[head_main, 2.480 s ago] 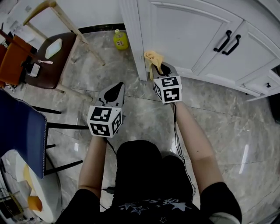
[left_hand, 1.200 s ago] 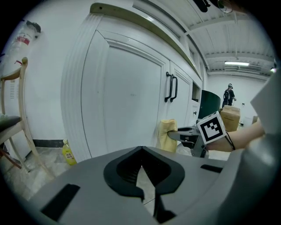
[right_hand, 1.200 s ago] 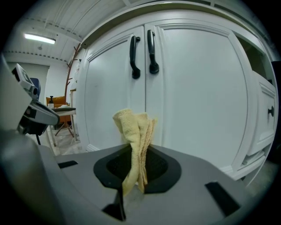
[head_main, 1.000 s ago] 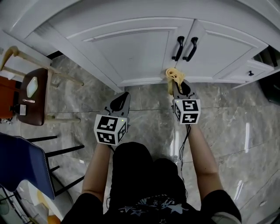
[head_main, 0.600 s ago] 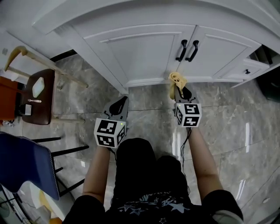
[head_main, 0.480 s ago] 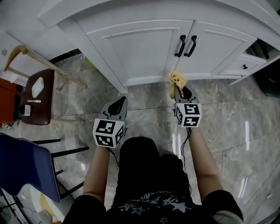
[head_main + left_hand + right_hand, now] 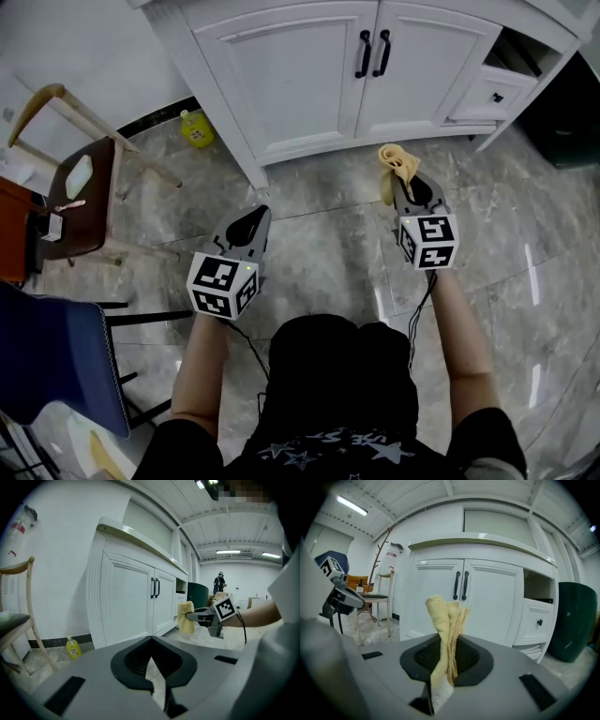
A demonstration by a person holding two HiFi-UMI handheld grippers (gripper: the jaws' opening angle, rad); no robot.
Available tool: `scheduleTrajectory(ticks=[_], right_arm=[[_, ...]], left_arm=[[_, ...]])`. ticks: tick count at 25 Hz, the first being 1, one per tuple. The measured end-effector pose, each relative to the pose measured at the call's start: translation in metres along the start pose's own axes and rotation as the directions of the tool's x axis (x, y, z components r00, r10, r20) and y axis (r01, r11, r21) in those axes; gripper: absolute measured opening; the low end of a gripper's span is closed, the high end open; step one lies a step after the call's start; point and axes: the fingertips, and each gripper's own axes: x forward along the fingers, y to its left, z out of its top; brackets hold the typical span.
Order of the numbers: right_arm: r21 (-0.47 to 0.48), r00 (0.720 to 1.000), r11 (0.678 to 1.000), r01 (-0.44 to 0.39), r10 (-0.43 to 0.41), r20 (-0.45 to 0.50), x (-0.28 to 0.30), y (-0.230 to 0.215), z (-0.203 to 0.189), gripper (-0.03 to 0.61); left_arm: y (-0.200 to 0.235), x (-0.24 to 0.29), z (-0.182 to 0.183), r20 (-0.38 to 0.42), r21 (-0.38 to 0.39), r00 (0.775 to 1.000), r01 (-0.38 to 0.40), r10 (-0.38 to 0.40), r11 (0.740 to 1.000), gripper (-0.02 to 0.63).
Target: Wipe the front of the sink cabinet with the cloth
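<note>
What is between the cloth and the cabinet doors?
Only bare floor, as the head view shows; the cloth is clear of the cabinet doors.

Bottle (image 7: 195, 131) left of cabinet (image 7: 309, 66), chair (image 7: 80, 192) farther left

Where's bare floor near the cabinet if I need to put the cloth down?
Bare tile lies before the cabinet, between the left gripper and right gripper, and right of the cloth toward the dark bin. Crowded: the left side, with the bottle, wooden chair and blue chair.
</note>
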Motion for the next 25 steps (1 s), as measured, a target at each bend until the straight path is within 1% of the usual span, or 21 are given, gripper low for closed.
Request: scheduleTrajectory(ticks=[2,5,6,8,11,13,15,20,25], right_arm=[[0.013,1.0,1.0,0.021,-0.021,-0.011,-0.011,-0.009,0.018,0.063],[0.06,0.998,0.998,0.032,-0.029,-0.054,-0.046,-0.014,0.046,0.064],[0.064,0.997,0.997,0.034,-0.029,-0.066,-0.059,-0.015,0.057,0.063],[0.066,0.996,0.997,0.039,-0.033,-0.081,-0.084,-0.022,0.085,0.063],[0.096,0.994,0.994,0.055,-0.045,-0.097,-0.115,-0.033,0.128,0.064],[0.136,0.992,0.989,0.057,-0.04,-0.123,-0.136,-0.033,0.154,0.063],[0.165,0.99,0.985,0.042,-0.018,-0.143,-0.156,-0.03,0.184,0.063],[0.169,0.996,0.986,-0.011,0.027,-0.088,-0.219,-0.015,0.275,0.064],[0.171,0.997,0.984,-0.052,0.06,-0.044,-0.307,-0.002,0.349,0.063]], left_arm=[[-0.002,-0.018,0.004,-0.029,-0.017,1.0,-0.005,0.005,1.0,0.015],[-0.009,-0.056,0.009,-0.122,-0.052,0.992,-0.027,0.021,0.998,0.015],[-0.011,-0.069,0.017,-0.14,-0.056,0.99,-0.038,0.03,0.998,0.015],[-0.014,-0.089,0.043,-0.151,-0.068,0.987,-0.067,0.056,0.995,0.015],[-0.015,-0.117,0.093,-0.134,-0.089,0.986,-0.115,0.102,0.989,0.015],[-0.019,-0.137,0.13,-0.115,-0.093,0.987,-0.127,0.116,0.988,0.015],[-0.027,-0.16,0.164,-0.102,-0.094,0.987,-0.132,0.123,0.987,0.015],[-0.059,-0.222,0.241,-0.077,-0.084,0.988,-0.143,0.136,0.986,0.015],[-0.114,-0.295,0.297,-0.057,-0.086,0.988,-0.15,0.145,0.985,0.015]])
